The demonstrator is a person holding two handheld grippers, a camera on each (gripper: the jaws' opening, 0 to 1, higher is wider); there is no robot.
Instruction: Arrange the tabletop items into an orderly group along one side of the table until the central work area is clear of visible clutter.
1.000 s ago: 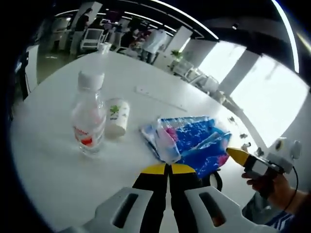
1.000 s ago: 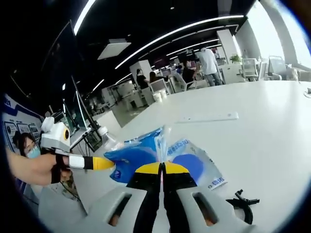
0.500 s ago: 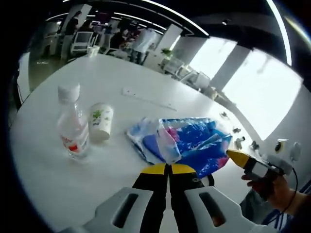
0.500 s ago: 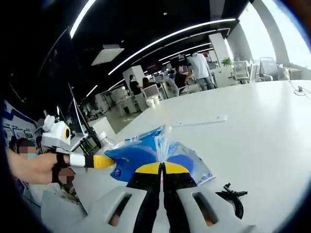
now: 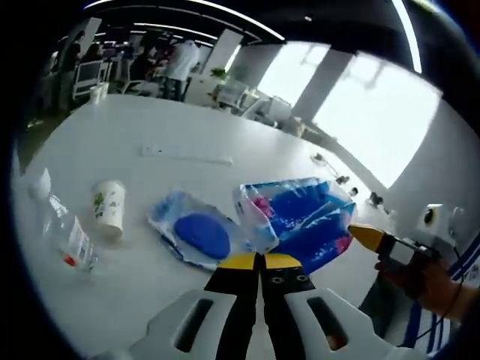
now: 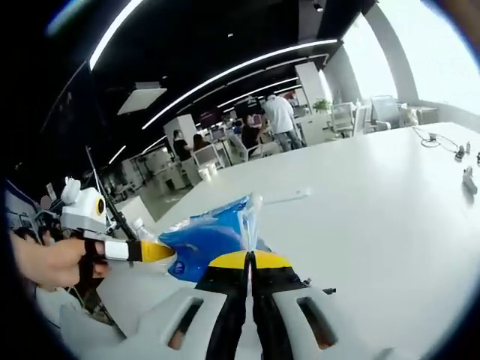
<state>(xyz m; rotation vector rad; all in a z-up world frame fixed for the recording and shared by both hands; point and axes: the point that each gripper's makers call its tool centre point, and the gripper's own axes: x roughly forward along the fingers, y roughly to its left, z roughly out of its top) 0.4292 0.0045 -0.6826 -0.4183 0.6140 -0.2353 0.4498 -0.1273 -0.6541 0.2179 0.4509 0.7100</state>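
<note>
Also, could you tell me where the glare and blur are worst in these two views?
Left gripper view: the windows at upper right are blown out white, and the water bottle at the left edge is smeared by fisheye stretch. Right gripper view: the window at upper right is washed out; the blue packet stays fairly sharp.

Open-plan office, dark ceiling crossed by long curved light strips, bright tall windows past the far edge of a broad white worktop, white chairs and standing people beyond
</note>
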